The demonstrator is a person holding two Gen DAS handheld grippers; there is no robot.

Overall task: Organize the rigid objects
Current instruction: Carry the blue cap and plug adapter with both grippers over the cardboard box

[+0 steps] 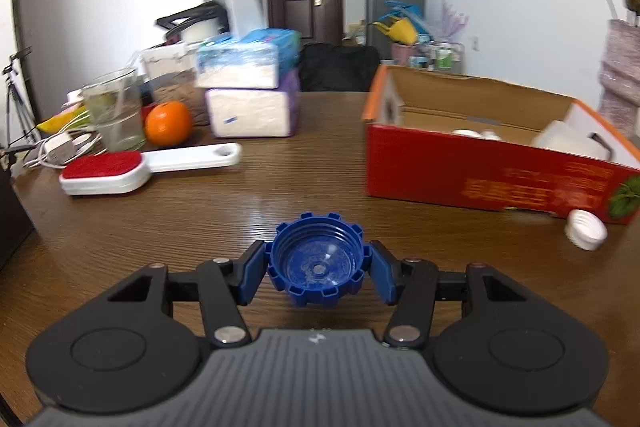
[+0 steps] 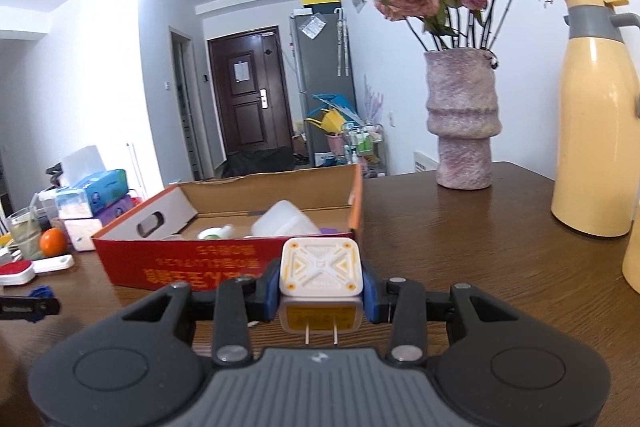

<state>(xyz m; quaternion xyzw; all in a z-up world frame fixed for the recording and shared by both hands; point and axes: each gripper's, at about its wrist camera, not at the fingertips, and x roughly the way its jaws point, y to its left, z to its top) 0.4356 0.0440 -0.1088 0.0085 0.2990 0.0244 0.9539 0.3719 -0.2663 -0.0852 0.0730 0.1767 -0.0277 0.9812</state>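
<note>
My left gripper [image 1: 318, 273] is shut on a blue notched bottle cap [image 1: 318, 263], open side up, held just above the wooden table [image 1: 240, 211]. To its right stands an open red cardboard box [image 1: 480, 179] with white items inside. A white ribbed cap [image 1: 586, 229] lies on the table against the box's near right corner. My right gripper [image 2: 320, 293] is shut on a white and yellow plug adapter [image 2: 320, 267], its two metal prongs pointing back at the camera. The same red box [image 2: 192, 263] sits just beyond it, holding a white container [image 2: 286, 221] and small bottles.
A red and white lint brush [image 1: 120, 171], an orange [image 1: 168, 123], a glass [image 1: 116, 115], cables and stacked tissue packs [image 1: 252, 95] crowd the table's far left. A pink vase [image 2: 464, 123] with dried roses and a yellow thermos [image 2: 596, 115] stand at the right.
</note>
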